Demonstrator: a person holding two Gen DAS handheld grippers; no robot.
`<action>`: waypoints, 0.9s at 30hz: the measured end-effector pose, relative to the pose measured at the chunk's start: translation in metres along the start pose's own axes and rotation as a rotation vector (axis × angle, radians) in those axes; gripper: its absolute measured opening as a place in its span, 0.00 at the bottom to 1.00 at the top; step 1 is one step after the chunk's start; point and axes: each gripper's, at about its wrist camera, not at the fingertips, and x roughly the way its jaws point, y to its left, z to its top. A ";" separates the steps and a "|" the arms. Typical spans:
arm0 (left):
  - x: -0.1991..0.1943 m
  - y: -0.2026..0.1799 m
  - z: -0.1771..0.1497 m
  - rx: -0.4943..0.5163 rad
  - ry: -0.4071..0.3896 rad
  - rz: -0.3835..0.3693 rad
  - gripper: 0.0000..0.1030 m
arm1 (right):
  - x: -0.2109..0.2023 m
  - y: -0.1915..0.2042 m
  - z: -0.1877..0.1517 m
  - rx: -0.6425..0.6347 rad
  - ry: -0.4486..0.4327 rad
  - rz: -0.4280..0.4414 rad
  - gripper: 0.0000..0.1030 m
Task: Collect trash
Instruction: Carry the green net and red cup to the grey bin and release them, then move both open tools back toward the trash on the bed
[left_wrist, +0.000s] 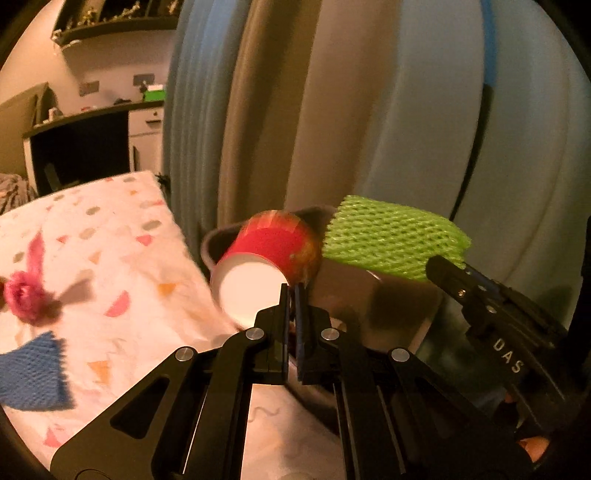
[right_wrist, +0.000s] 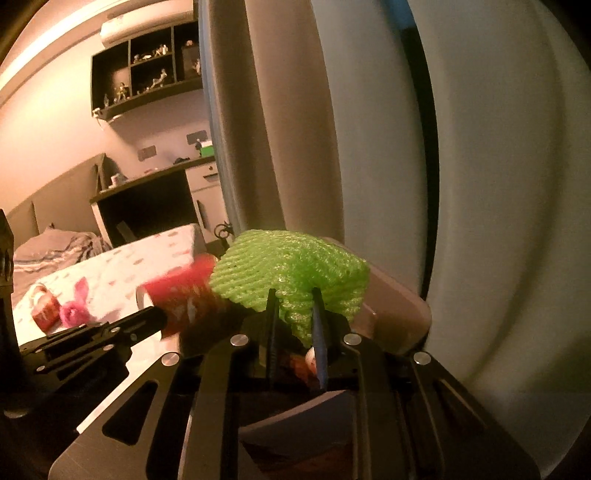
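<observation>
Gripping the red paper cup (left_wrist: 266, 254) by its rim, your left claw (left_wrist: 292, 291) was closed. Your right claw (right_wrist: 293, 295) pinched the green foam net (right_wrist: 291, 273). Both probably handled light and crushable.

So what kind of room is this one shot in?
Most likely a bedroom: an unmade bed lies at the back left, a desk stands by the wall, and a wall shelf above holds small figurines.

Red paper cup (left_wrist: 258, 258) with white inside, lime-green foam net (left_wrist: 391, 240), white tablecloth (left_wrist: 110, 266) with pastel shapes
</observation>
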 end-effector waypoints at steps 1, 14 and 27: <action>0.004 -0.001 -0.001 0.001 0.007 -0.014 0.01 | 0.003 -0.001 -0.001 0.001 0.007 -0.003 0.17; 0.035 -0.004 -0.009 0.010 0.077 -0.131 0.01 | 0.024 -0.009 -0.003 0.012 0.050 -0.002 0.19; -0.016 0.026 -0.009 -0.048 -0.024 0.072 0.78 | 0.020 -0.012 -0.002 0.024 0.046 0.009 0.46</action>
